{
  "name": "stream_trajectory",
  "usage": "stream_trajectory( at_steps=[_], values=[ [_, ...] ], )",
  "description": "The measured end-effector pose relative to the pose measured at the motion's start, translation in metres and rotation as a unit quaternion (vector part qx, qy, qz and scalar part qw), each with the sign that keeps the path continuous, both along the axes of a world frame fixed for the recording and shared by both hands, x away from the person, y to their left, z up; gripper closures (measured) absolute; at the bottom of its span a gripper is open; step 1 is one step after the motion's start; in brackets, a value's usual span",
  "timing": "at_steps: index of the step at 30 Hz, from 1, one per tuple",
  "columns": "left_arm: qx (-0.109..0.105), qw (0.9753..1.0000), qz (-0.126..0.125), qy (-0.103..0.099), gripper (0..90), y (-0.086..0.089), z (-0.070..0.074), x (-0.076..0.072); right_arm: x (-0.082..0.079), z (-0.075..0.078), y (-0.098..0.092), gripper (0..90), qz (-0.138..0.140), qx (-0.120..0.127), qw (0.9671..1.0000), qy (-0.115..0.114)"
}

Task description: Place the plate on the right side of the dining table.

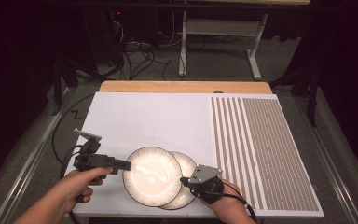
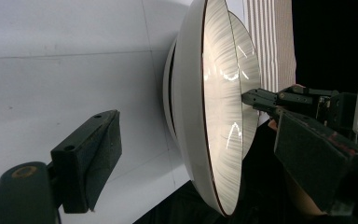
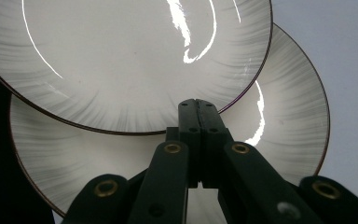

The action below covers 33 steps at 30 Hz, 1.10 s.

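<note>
- Jaws of the right gripper [image 1: 184, 180] are pressed together at the upper plate's [image 1: 152, 175] rim; the left gripper's [image 1: 127, 164] jaws gape around its opposite rim.
- That plate overlaps a lower plate [image 1: 186, 163].
- Both sit on the white worktop [image 1: 144, 116], beside a striped mat [image 1: 261, 149]; cables [image 1: 140, 53] lie on the grey floor [image 1: 214, 60].

white table [image 1: 144, 116], striped mat [image 1: 261, 149]

Top plate [image 1: 152, 176] overlaps lower plate [image 1: 188, 179], offset left.

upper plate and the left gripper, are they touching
Apart. The left gripper view shows the left gripper open, jaws either side of the upper plate rim with clear gaps.
</note>
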<state>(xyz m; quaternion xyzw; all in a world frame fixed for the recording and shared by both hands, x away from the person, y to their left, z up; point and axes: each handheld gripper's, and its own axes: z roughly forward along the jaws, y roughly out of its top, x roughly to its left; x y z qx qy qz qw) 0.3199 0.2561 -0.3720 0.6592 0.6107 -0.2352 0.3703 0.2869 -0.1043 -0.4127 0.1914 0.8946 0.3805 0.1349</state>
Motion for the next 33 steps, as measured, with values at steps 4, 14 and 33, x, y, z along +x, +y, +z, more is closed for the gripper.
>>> stream_trajectory(
  at_steps=[4, 14, 33],
  values=[
    [0.001, 1.0000, -0.007, 0.003, 16.5, -0.008, -0.003, -0.001, 0.000, 0.000, 0.000, 90.0, 0.000, 0.000, 1.0000, 0.000],
    [0.013, 0.9995, -0.026, 0.011, 31.8, -0.023, -0.012, -0.003, -0.001, 0.000, 0.000, 90.0, -0.001, -0.001, 1.0000, 0.000],
    [0.041, 0.9985, -0.034, 0.009, 65.0, -0.030, -0.019, -0.005, -0.001, 0.000, 0.000, 90.0, -0.001, -0.003, 1.0000, -0.003]
  ],
)
